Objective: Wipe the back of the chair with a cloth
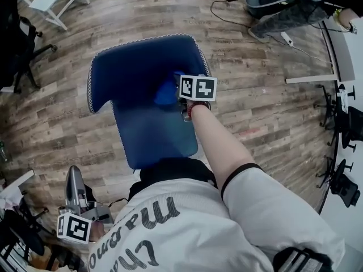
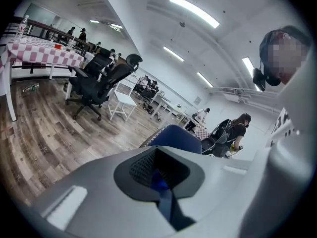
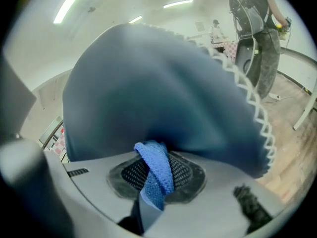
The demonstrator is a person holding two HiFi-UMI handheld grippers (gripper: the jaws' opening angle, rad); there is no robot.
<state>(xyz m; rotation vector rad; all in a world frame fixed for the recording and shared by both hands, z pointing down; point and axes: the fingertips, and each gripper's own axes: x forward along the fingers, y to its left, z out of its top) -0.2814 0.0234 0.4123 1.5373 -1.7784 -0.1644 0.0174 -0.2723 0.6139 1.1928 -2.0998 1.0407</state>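
blue cloth (image 3: 154,165) clamped in right gripper (image 3: 154,195), against the chair back (image 3: 163,93); i'd press flat and sweep evenly. left gripper (image 2: 159,182) closed, empty.

Dark lettering is running across the white shirt (image 1: 227,225), upside down in the head view. Only the letters "ma" are reading clearly. The remaining characters are distorting over the creases and cannot be made out.

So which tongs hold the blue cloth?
The right tongs, at the chair back, grip the cloth; the left tongs hang low without one.
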